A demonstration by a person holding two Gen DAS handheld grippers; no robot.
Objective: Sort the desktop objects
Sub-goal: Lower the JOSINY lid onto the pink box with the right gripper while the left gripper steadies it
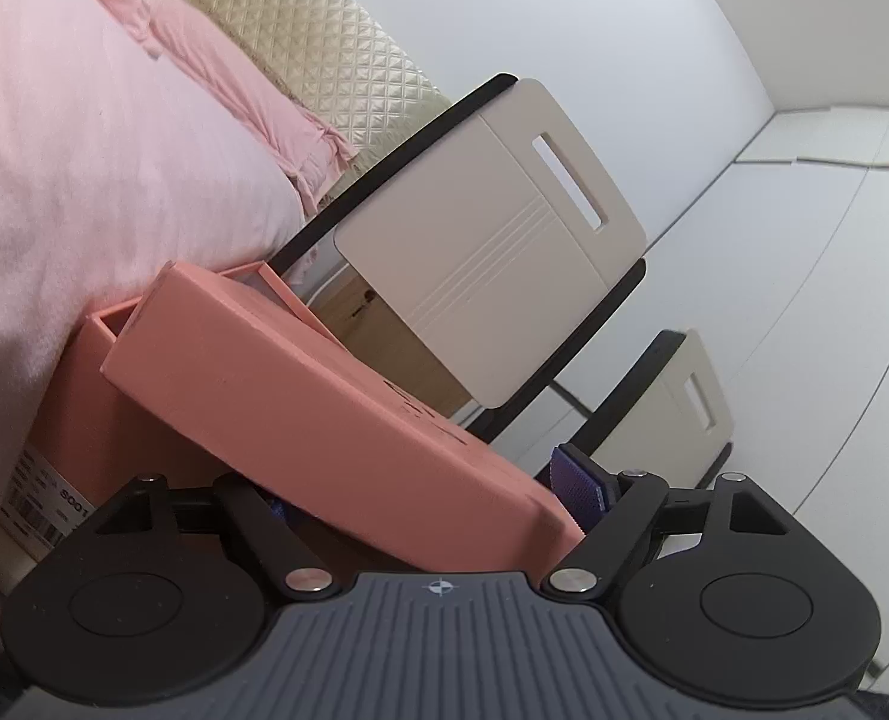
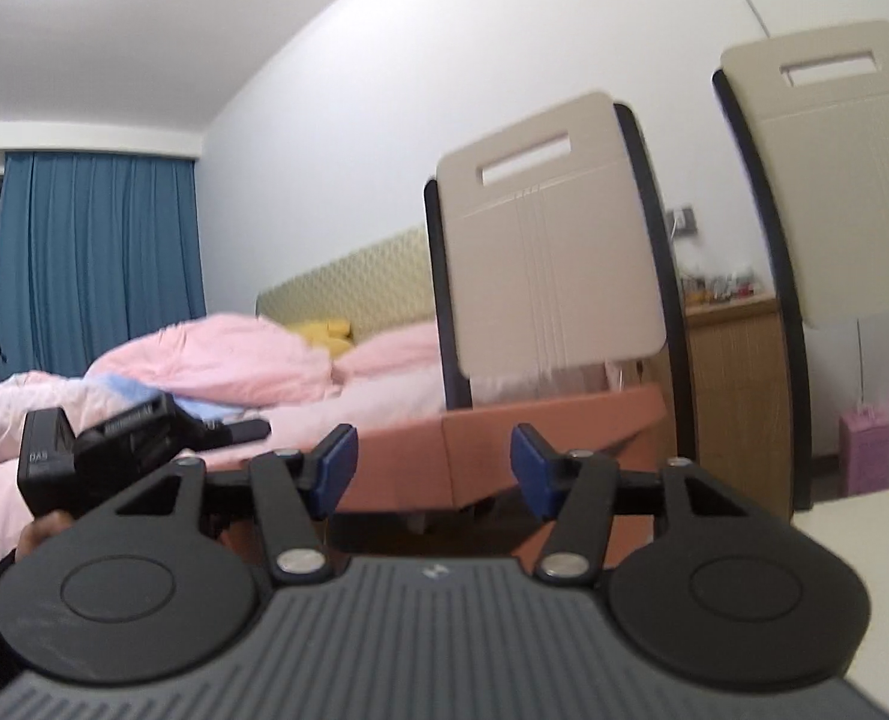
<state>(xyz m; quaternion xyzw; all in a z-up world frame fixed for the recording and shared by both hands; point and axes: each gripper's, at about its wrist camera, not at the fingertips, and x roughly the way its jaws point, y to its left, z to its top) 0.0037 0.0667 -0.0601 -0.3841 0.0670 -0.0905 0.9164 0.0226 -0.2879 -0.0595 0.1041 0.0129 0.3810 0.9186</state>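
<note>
- The pink box [image 1: 300, 396] was seen between the fingers of the left gripper [image 1: 426, 498], tilted, with one corner reaching down to the blue pad [image 1: 579, 483] on that side.
- The left tongs appeared to be pinching this box by its lower edge; the other pad was mostly hidden behind the box, so the grip was judged from how the box was carried rather than seen fully.
- An open tray part with a white label [image 1: 42, 498] was noticed behind and below the lid-like part, so the box was probably half open or made of two pieces; it could not be told which.
- The right gripper [image 2: 432, 471] was held with its blue pads spread wide apart, and nothing was gripped between them.
- The same pink box [image 2: 504, 450] was seen just ahead of the right tongs, at the height of the fingertips.
- The left gripper [image 2: 144, 438] was visible to the left of the right tongs, held in the person's hand.
- The step in hand was judged to be the carrying or repositioning of the box, with the sorting itself not yet done.
- For the next move, a steady left grip would be needed, and the right tongs would have to be brought forward around the free edge, so that the tilted box is supported and does not slip.
</note>
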